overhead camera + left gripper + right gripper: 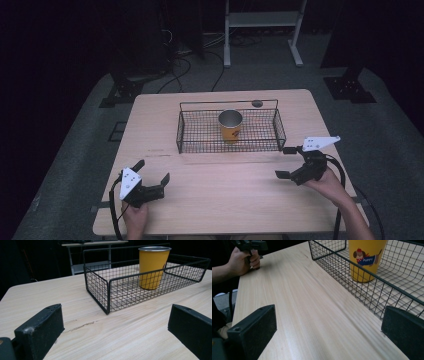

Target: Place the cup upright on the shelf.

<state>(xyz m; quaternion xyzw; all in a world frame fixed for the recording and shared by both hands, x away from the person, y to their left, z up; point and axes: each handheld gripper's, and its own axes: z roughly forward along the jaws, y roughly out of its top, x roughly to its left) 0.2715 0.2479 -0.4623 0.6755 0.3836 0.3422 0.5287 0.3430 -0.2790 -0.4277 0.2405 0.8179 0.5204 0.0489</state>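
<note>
in the high view we see a yellow metal cup with a silver rim (230,125) standing upright in the middle of a black wire mesh basket (186,135), which sits toward 12 o'clock on the pale wooden desk (225,190). our left gripper (152,176) rests at about 7 o'clock, jaws spread wide with nothing between them; our right gripper (286,162) sits at about 4 o'clock, jaws likewise apart and empty. both are well apart from the cup.

in the left gripper view the two black jaws stand wide at the bottom corners, bare desk between them. the basket's near corner (108,297) lies ahead, and the cup (152,267) stands inside it toward 1 o'clock.

in the right gripper view the jaws are again wide apart over bare wood. the basket wall (372,282) runs along the right, the cup (365,260) behind it shows a cartoon dog print, and the other hand (243,261) is at 11 o'clock.

we judge the work as not yet begun: the cup is untouched, and reaching in, gripping and lifting it all remain.
</note>
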